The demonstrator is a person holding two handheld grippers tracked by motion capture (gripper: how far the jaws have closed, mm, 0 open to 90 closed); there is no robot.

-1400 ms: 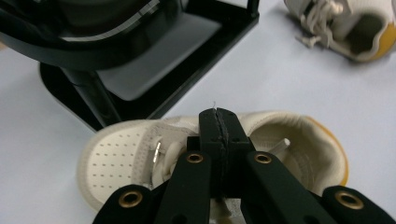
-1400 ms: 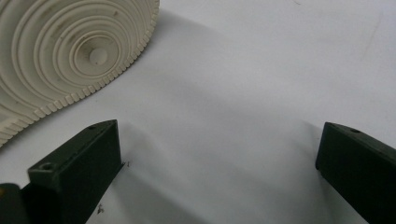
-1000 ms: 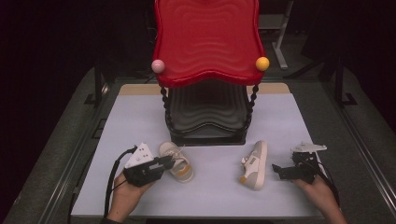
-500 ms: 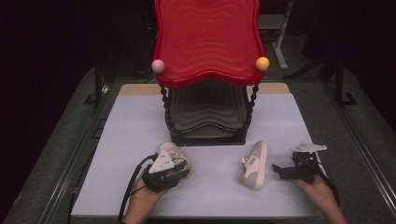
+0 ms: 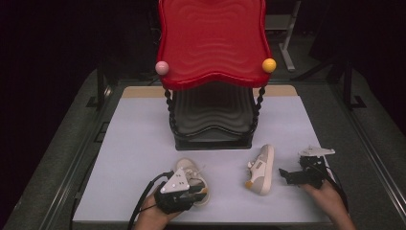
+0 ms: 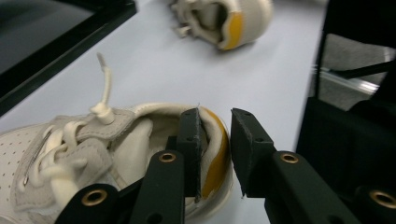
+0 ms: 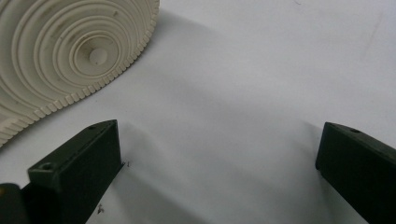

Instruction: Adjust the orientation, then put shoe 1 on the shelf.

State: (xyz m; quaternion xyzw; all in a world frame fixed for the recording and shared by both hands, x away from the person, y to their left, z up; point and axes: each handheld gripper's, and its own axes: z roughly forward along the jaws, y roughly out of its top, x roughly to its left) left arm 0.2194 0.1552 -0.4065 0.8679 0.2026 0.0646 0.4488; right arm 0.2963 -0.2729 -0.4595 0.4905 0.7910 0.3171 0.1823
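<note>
Shoes, a pair of small cream leather sneakers with orange-lined heels, are what I am working on at the near edge of a pale grey table mat [image 5: 143, 143], in front of a two-tier shoe rack with a wavy red plastic top shelf [image 5: 213, 43] and a black lower shelf [image 5: 210, 115]. My left gripper [image 5: 198, 191] has one black jaw inside the collar of the left sneaker [image 5: 189, 167] and the other outside the heel, so the orange heel wall [image 6: 215, 158] sits between them; the jaws look nearly closed on it, though a sliver of gap on the outer side leaves me unable to say the pinch is firm. That shoe stands upright on the mat, near and left of the rack, laces [image 6: 105, 93] loose.

The right sneaker [image 5: 261, 170] lies tipped on its side, near and right of the rack, its ribbed cream sole [image 7: 60, 60] turned toward my right gripper [image 5: 283, 176]. That gripper rests low on the mat just right of it, jaws spread wide with nothing between them.

By my reading the job is barely begun: both shelves stand bare, neither shoe is lifted, and a grasp on the first is just forming. Left to do: lift and shelve it, then the second.
</note>
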